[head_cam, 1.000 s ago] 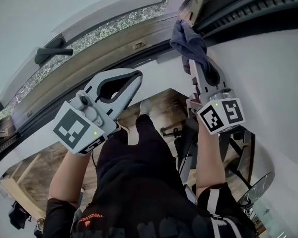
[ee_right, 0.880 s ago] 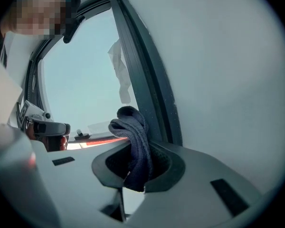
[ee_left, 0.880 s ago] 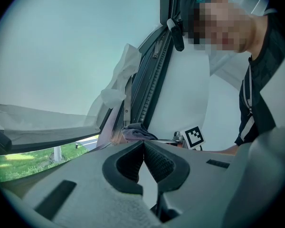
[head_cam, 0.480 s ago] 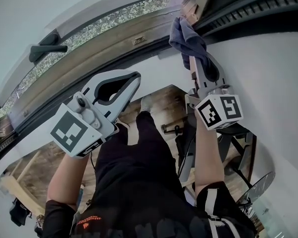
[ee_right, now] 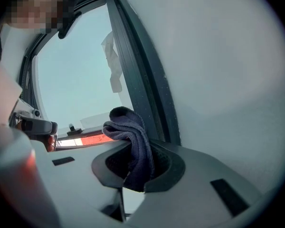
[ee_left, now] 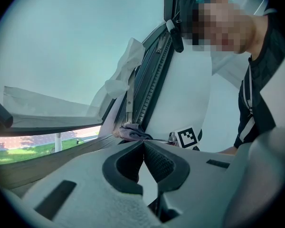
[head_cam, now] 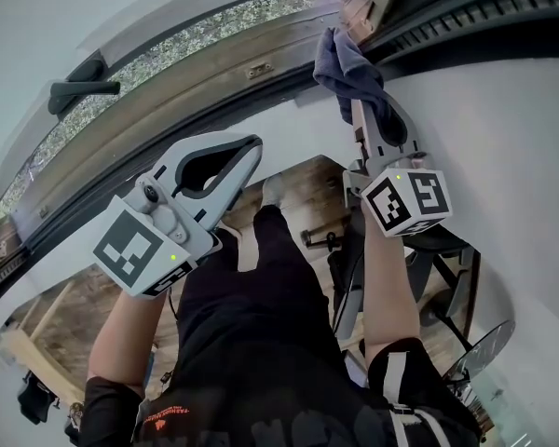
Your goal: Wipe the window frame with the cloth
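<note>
- The right claw (head_cam: 363, 112) is reaching up beside the white wall (head_cam: 503, 128) and gripping a dark blue cloth (head_cam: 347, 63).
- The cloth is bunching over the claw's jaw end and lying against the upper corner of the window frame (head_cam: 177, 87).
- The left claw (head_cam: 253, 145) is hovering just below the frame, well apart from the cloth, with its jaw tips meeting around an empty oval gap.
- A black handle (head_cam: 79, 87) is lying along the frame, far to the left of the cloth.
- The person's black-clad legs (head_cam: 261, 324) are standing on a wooden floor (head_cam: 303, 186) far below.
</note>
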